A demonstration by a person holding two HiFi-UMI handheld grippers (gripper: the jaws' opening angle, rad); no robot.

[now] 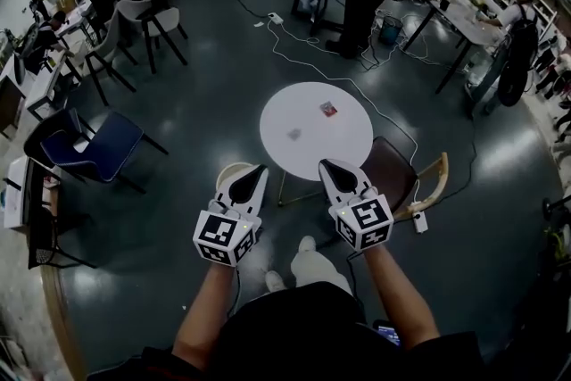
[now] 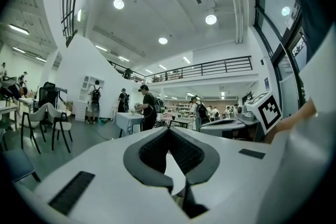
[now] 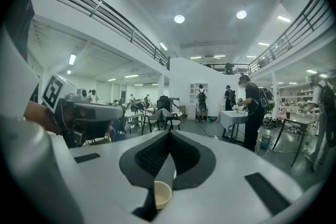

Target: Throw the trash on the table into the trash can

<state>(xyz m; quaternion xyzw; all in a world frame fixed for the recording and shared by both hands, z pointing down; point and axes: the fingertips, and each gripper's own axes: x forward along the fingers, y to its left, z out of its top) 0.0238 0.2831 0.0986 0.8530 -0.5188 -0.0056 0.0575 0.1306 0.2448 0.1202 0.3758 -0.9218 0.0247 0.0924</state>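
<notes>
Blue chair: a dark blue padded chair (image 1: pixel 100 146) is standing at the far left on the dark floor, well apart from the table.
Left gripper: I am holding the left gripper (image 1: pixel 257 171) level, short of the table's near edge; its jaws are pressing together with nothing between them.
Trash can: a round cream trash can (image 1: pixel 228 171) is sitting on the floor just beside the table, partly hidden under my left gripper.
Table: the round white table (image 1: pixel 317 149) is standing ahead of both grippers.
Trash: a small grey crumpled scrap (image 1: pixel 293 135) is lying near the table's middle; a small red wrapper (image 1: pixel 328 109) is lying further back and to its right.
Right gripper: the right gripper (image 1: pixel 327 164) is tilting slightly down over the table's near edge, jaws closed together and empty.
Brown chair: a brown chair with wooden arms (image 1: pixel 399 177) is sitting beside the table's right.
</notes>
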